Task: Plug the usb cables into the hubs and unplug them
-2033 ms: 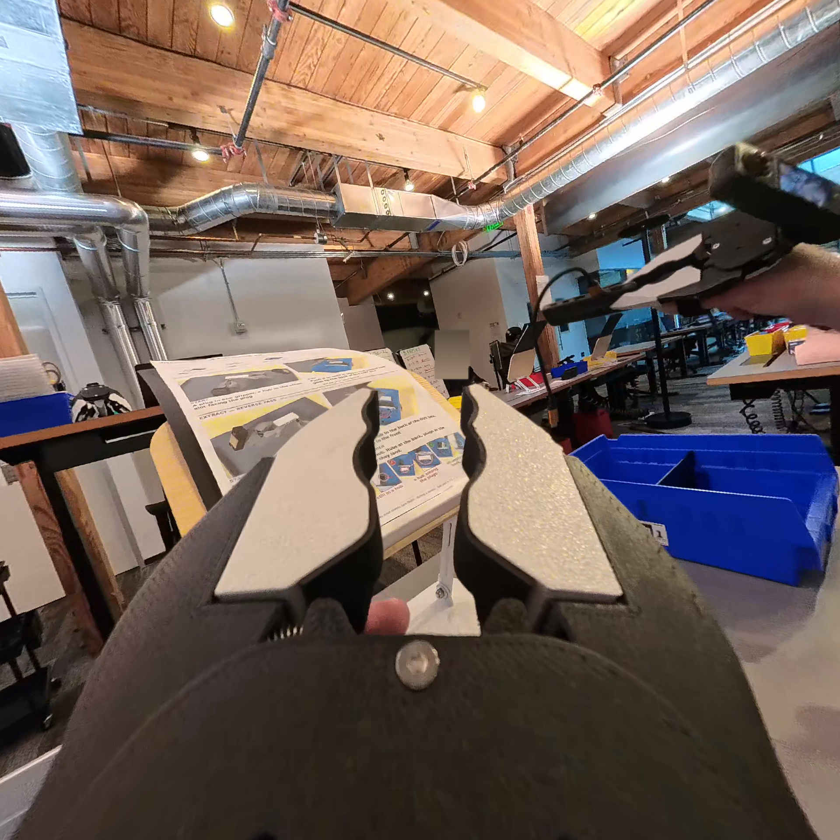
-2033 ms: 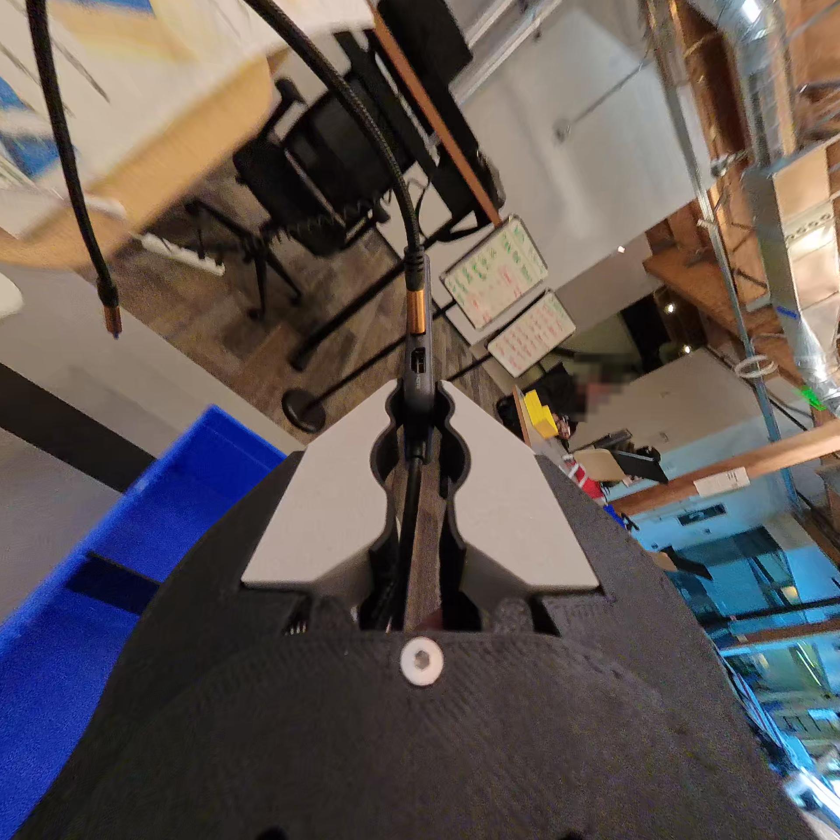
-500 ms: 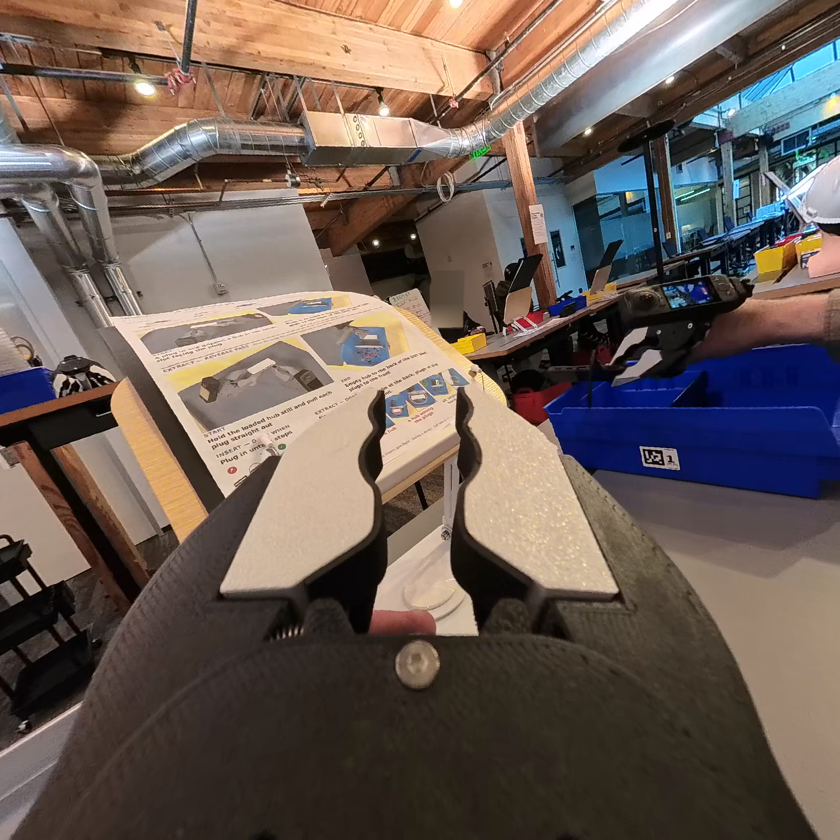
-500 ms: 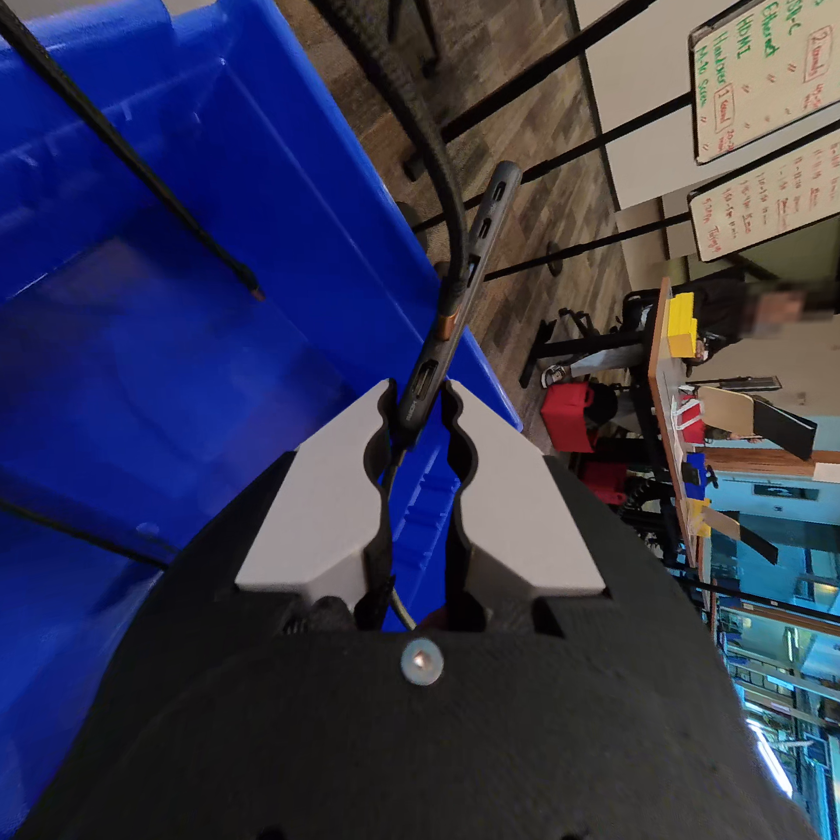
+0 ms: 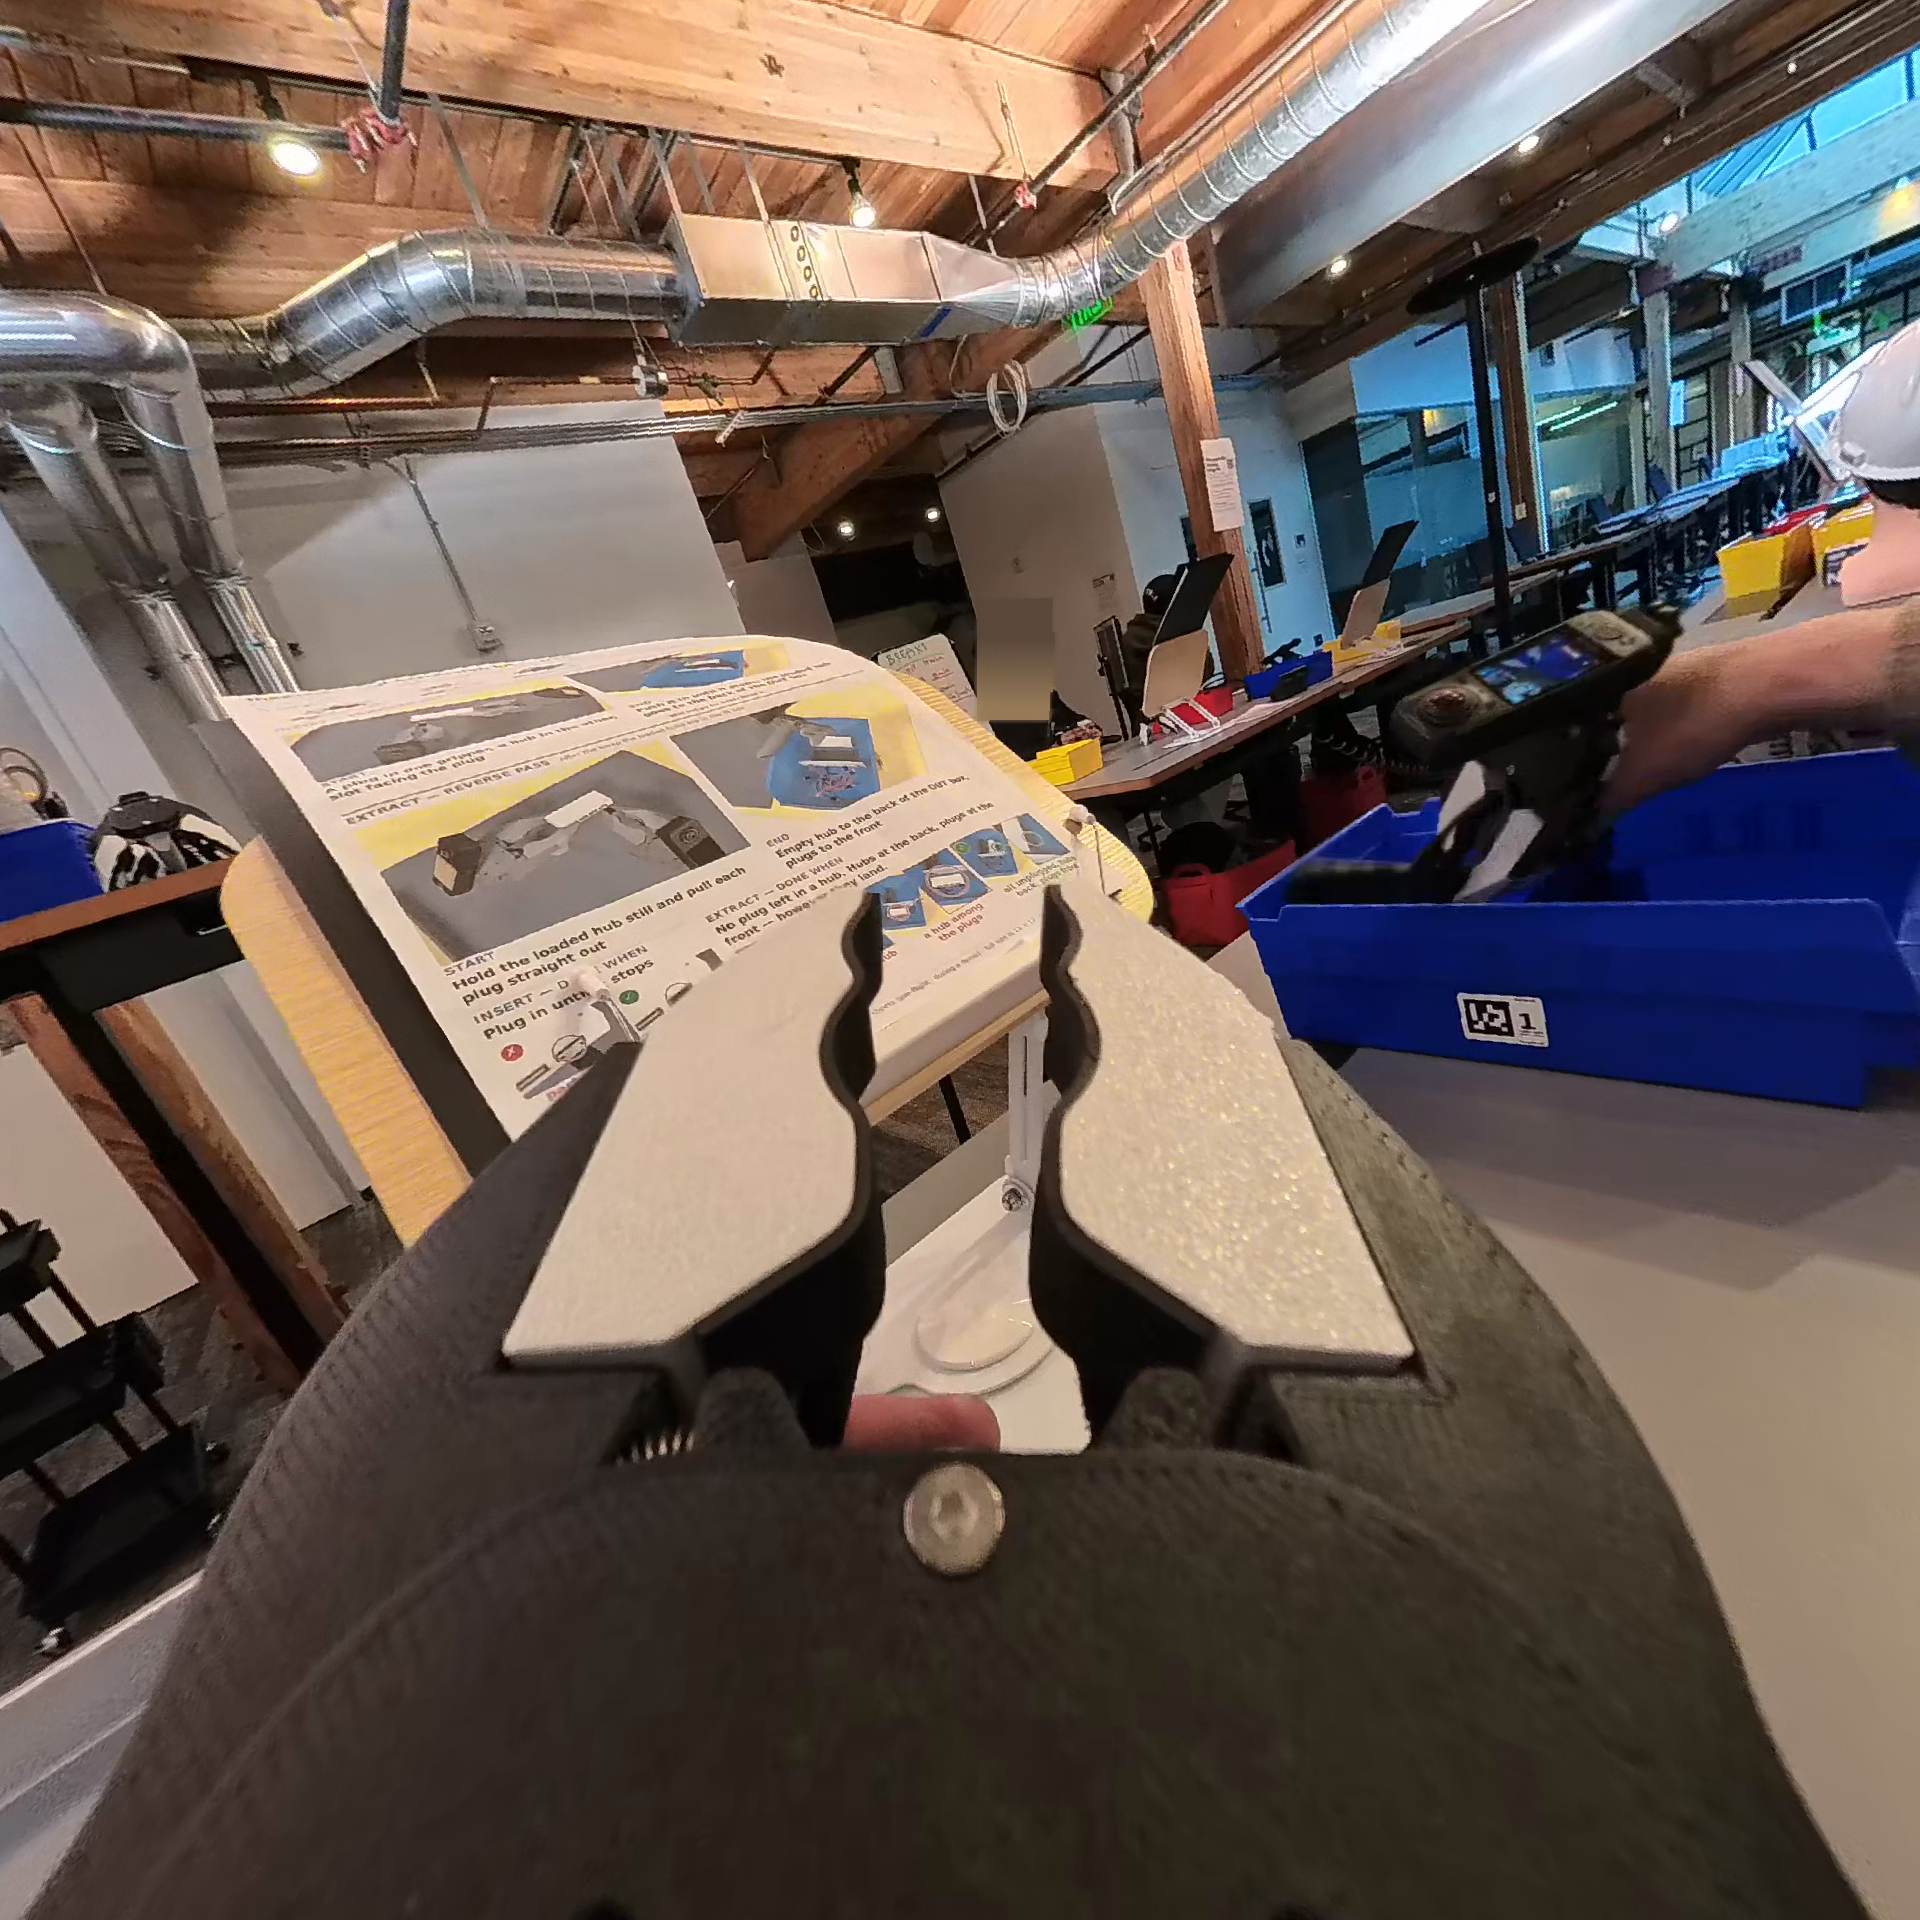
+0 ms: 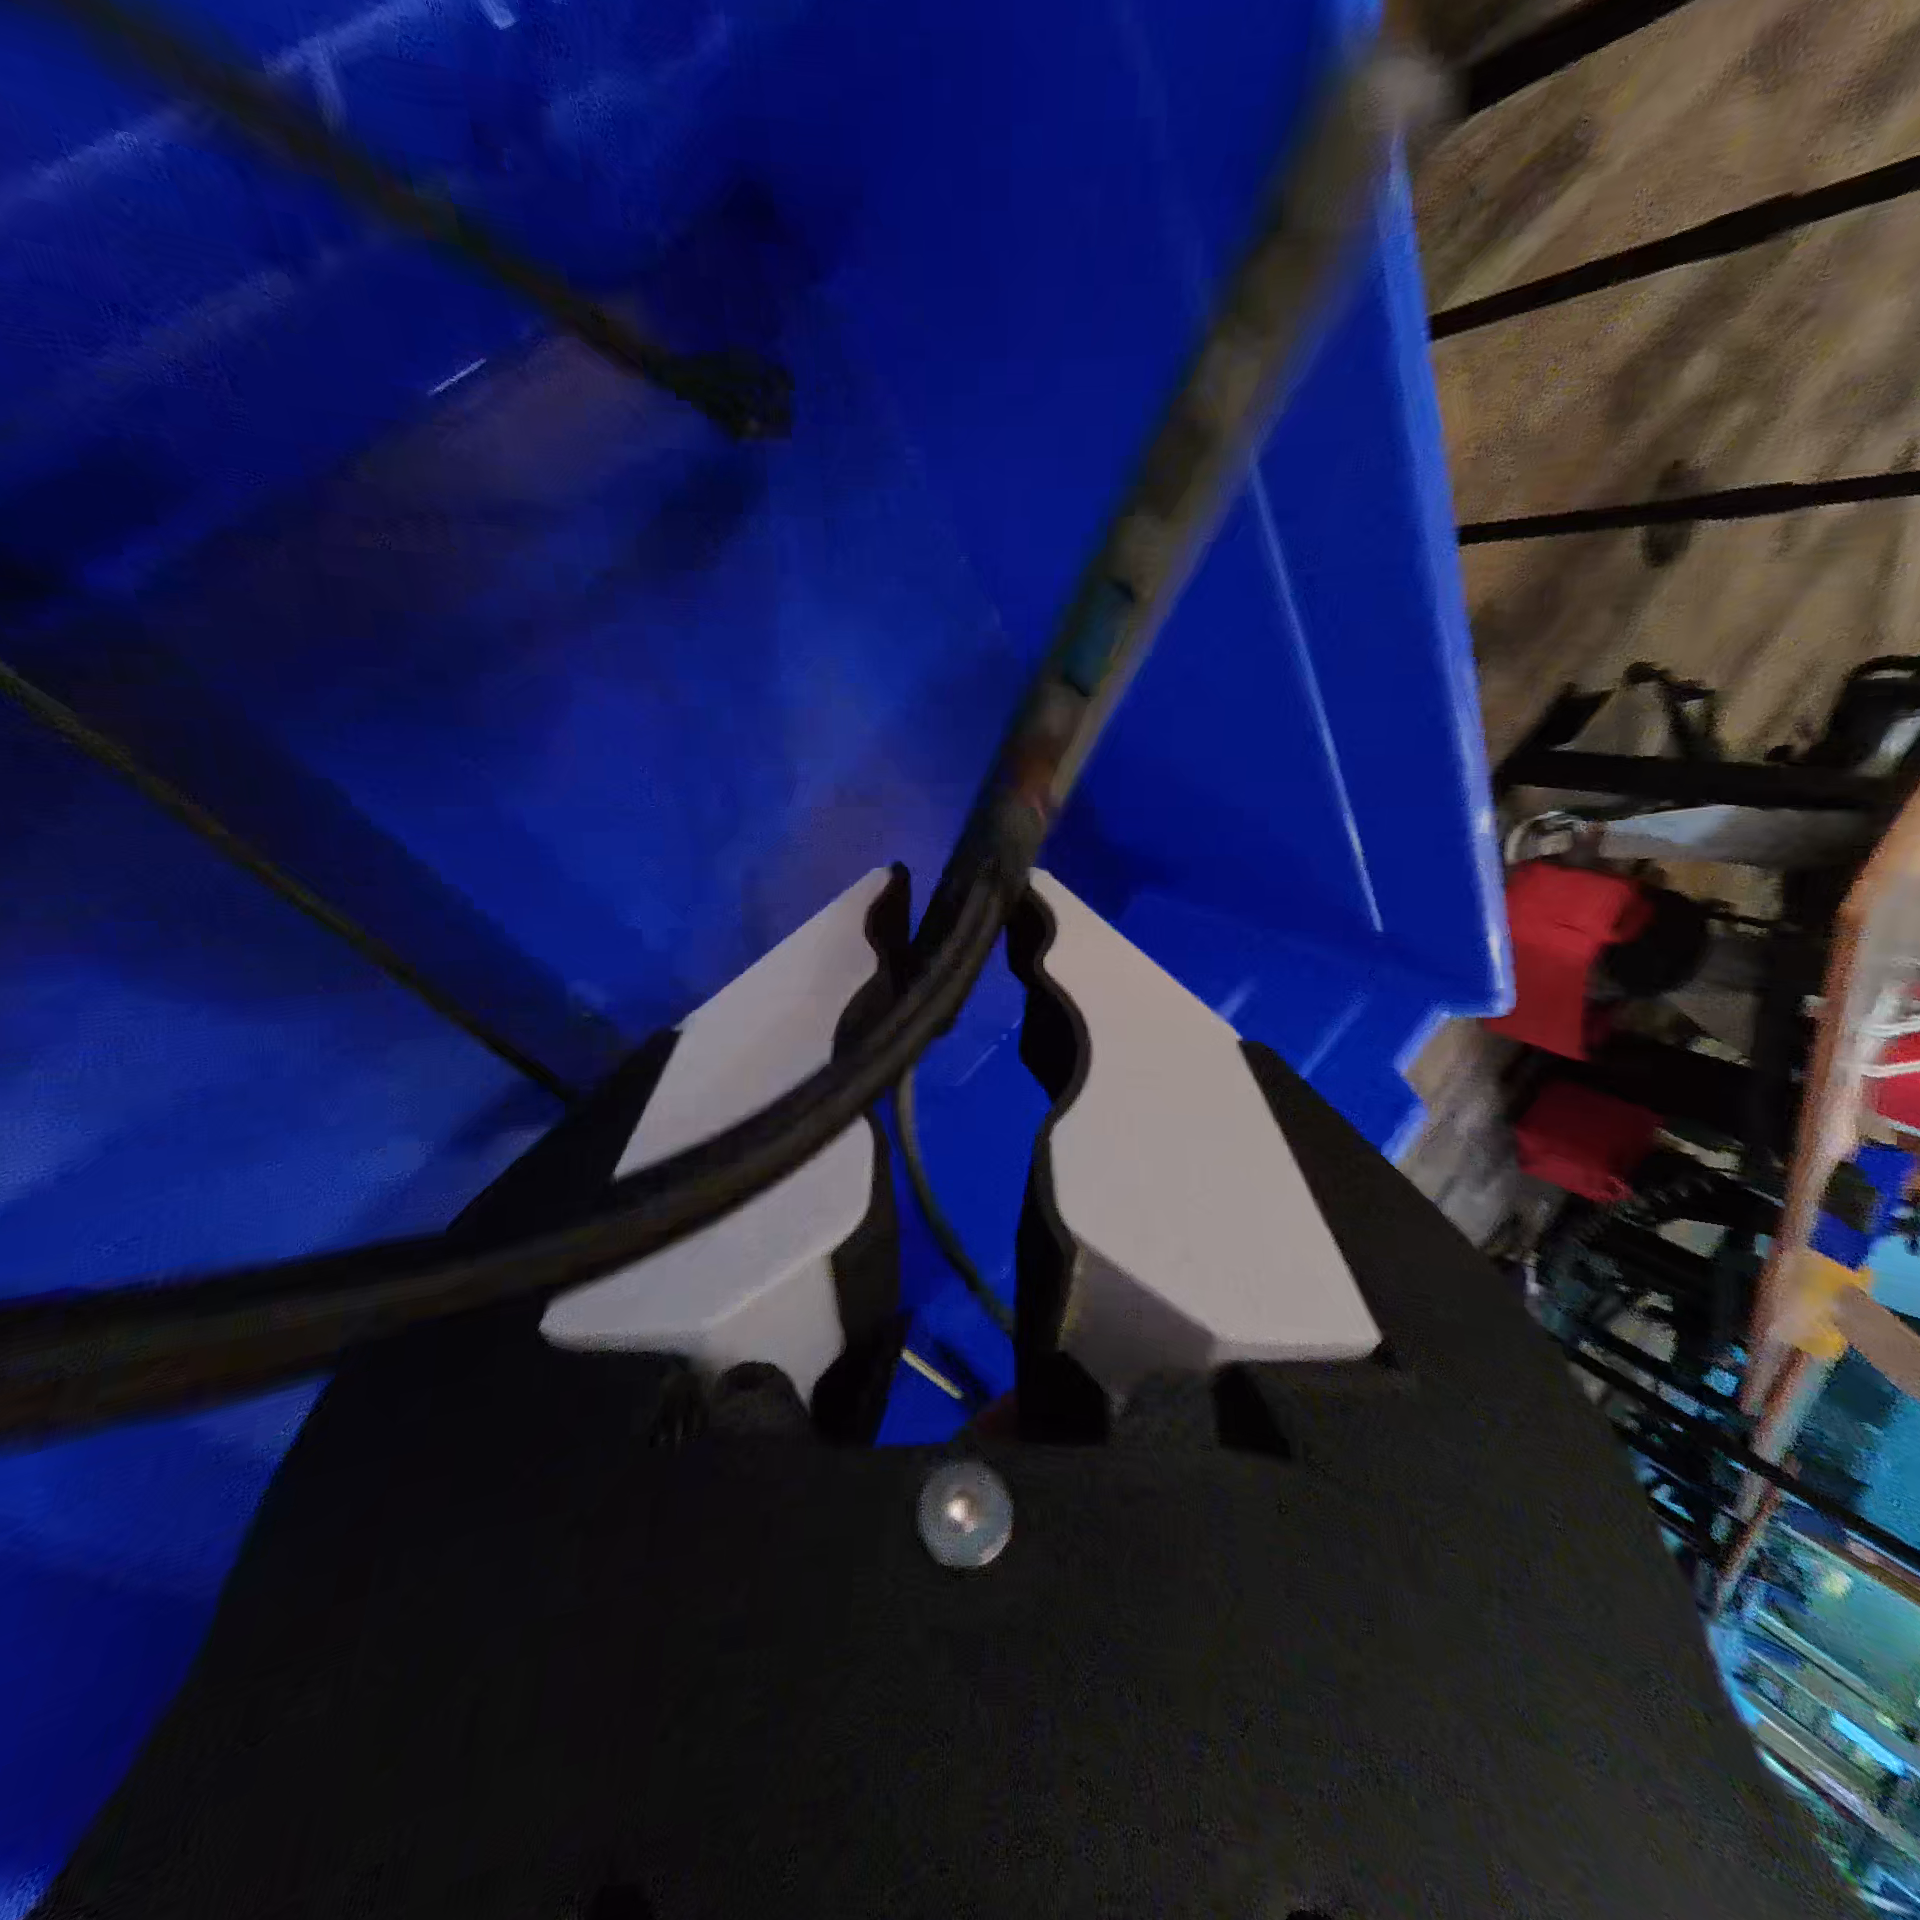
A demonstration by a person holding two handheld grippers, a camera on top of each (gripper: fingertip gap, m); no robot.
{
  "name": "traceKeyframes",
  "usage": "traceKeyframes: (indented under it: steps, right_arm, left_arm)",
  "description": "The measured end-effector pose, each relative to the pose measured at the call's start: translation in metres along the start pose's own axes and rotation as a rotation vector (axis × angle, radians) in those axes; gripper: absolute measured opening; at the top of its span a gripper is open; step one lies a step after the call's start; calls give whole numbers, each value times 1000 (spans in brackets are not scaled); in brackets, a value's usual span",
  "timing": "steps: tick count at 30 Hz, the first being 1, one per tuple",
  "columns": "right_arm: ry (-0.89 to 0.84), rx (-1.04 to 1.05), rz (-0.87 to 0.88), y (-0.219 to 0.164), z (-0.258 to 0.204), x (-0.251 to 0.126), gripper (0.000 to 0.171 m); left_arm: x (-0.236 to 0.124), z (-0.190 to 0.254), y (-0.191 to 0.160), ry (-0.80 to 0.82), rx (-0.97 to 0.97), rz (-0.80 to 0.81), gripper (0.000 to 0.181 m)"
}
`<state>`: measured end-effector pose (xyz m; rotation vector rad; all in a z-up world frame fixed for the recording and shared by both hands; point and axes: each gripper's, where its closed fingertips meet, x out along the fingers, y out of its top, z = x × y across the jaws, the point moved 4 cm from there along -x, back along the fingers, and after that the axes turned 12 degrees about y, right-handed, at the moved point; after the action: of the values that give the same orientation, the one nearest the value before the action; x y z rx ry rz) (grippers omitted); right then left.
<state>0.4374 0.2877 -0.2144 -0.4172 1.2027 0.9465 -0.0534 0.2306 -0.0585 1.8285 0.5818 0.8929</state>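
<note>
Two grippers show. The left gripper (image 5: 951,935), black with pale grey finger plates, hovers above the grey counter (image 5: 1621,1247) with its jaws spread and nothing between them. The right gripper (image 6: 961,894) reaches into the one blue plastic bin (image 6: 623,623); in the left wrist view this gripper (image 5: 1496,831) sits low over the bin's (image 5: 1662,987) near wall, held by a person's hand (image 5: 1704,748).

The right jaws are parted, with bin wall visible through the gap. A thick black braided cable (image 6: 520,1236) crosses the left finger plate and runs up between the fingertips toward a slim dark USB hub (image 6: 1132,582), which slants up along the bin's side wall, too blurred to count its ports. The fingers do not appear to pinch either one. Two more thin black cables lie in the bin: one ends in a dark plug (image 6: 727,390) near the top, another thin cable (image 6: 281,883) runs across the floor of the bin.

A white tag with a square code (image 5: 1501,1018) sits on the bin's outer wall. Beside the counter a printed instruction sheet (image 5: 644,831) leans on a light wooden board (image 5: 322,1039). The room is a workshop with a timber ceiling, silver ducts (image 5: 468,281) and further benches carrying yellow bins (image 5: 1756,561).
</note>
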Motion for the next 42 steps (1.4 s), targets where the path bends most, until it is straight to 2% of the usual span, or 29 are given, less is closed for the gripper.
traceKeyframes:
  steps: [1,3,5,7,10,14,16,20,24,32,35,38,42]
  right_arm:
    - [40,5,0,1,-2,1,11]
    - [143,51,2,2,-7,6,10]
    - [251,128,-26,-1,-9,13,10]
    - [285,161,-85,-6,-10,18,14]
    - [303,137,-133,-7,-12,14,35]
    - [218,87,-127,-6,-4,-10,66]
    - [137,45,-118,-7,4,-26,70]
    - [11,24,-34,-4,12,-66,66]
    - [-207,31,50,13,9,-130,53]
    - [-287,-74,473,100,-81,-236,47]
    - [-280,-82,601,122,-106,-257,45]
    - [-274,-86,692,137,-124,-263,42]
    - [-275,-134,669,148,-133,-248,40]
  left_arm:
    - [0,1,0,-3,0,-1,29]
    - [0,2,-1,-6,5,-4,29]
    - [0,2,-1,-9,8,-6,29]
    - [0,2,-2,-12,12,-6,29]
    - [0,0,-2,-10,16,-7,29]
    - [2,-5,-7,-5,5,-23,31]
    - [3,-6,-10,1,2,-35,32]
    - [3,-6,-9,9,11,-48,35]
    - [3,-8,-3,20,51,-40,35]
    - [0,-29,7,92,162,-66,35]
    - [-4,-51,14,140,178,-70,35]
    - [-12,-84,20,219,224,-91,35]
    - [-28,-135,10,325,333,-197,34]
